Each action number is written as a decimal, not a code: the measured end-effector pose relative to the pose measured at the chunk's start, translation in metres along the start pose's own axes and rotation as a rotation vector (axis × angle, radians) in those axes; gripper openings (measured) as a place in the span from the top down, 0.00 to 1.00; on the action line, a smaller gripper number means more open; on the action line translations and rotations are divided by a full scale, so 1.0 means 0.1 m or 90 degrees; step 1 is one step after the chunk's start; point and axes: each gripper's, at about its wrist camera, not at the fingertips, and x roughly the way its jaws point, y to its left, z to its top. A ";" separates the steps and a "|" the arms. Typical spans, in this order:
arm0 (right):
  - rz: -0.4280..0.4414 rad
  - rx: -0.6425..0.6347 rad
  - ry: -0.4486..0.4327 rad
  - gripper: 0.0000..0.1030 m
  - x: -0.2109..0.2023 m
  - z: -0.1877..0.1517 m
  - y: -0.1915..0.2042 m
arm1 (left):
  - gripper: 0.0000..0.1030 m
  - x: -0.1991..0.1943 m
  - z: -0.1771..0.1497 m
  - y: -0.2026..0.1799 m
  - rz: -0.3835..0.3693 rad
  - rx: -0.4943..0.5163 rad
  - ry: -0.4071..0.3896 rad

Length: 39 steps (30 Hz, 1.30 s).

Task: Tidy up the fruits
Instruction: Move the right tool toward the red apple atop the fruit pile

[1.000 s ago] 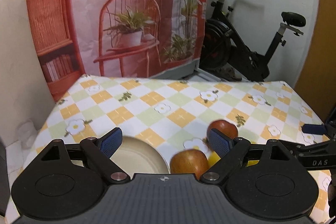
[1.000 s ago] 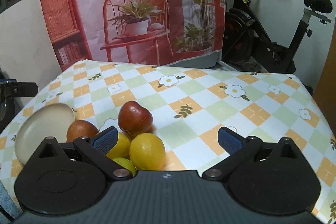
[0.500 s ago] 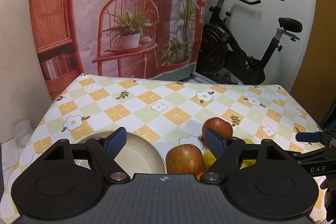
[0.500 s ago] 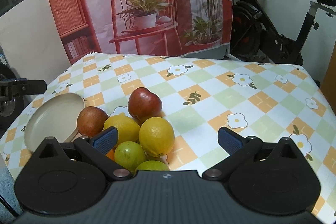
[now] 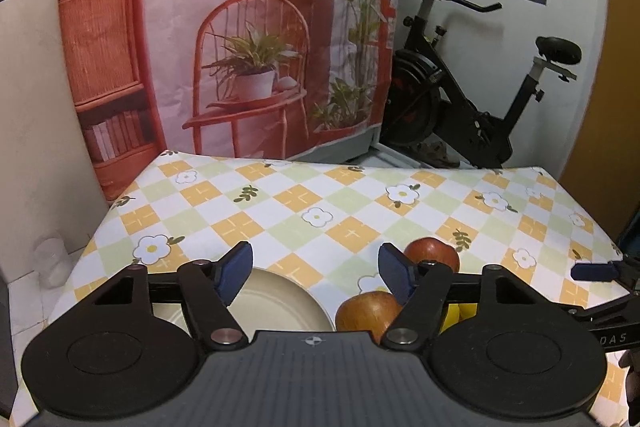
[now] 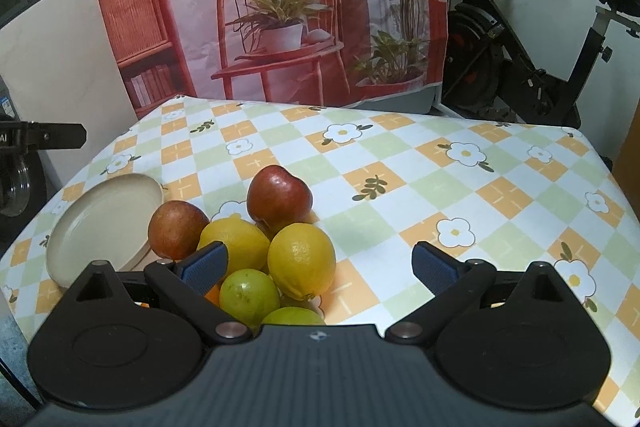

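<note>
A pile of fruit lies on the checked tablecloth: a red apple (image 6: 279,195) at the back, a brownish-red apple (image 6: 177,228) left, two lemons (image 6: 301,260), and green fruits (image 6: 249,295) at the front. A beige plate (image 6: 105,223) lies just left of the pile. My right gripper (image 6: 320,269) is open and empty, held above the pile's near side. My left gripper (image 5: 316,277) is open and empty, above the plate (image 5: 276,307), with the two apples (image 5: 366,313) by its right finger.
The table (image 6: 460,195) has flowered cloth stretching right and back of the pile. A printed backdrop (image 6: 280,7) hangs behind the far edge. An exercise bike (image 6: 532,67) stands at the back right. The left gripper's finger (image 6: 44,138) shows at the left edge.
Both grippers have pulled back and risen a little, so more of the fruit pile and table shows. The jaws stay open. The fruit and plate have not moved.
</note>
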 end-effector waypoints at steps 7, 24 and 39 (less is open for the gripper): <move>-0.004 -0.015 -0.007 0.03 0.03 0.00 0.05 | 0.34 0.05 -0.05 -0.01 -0.010 0.009 0.012; 0.030 0.043 0.030 0.07 0.24 0.17 -0.25 | 0.34 0.34 0.16 -0.10 -0.076 0.026 0.057; 0.033 0.015 0.064 0.44 0.26 -0.07 -0.35 | 0.47 0.70 -0.05 -0.31 -0.137 0.041 0.124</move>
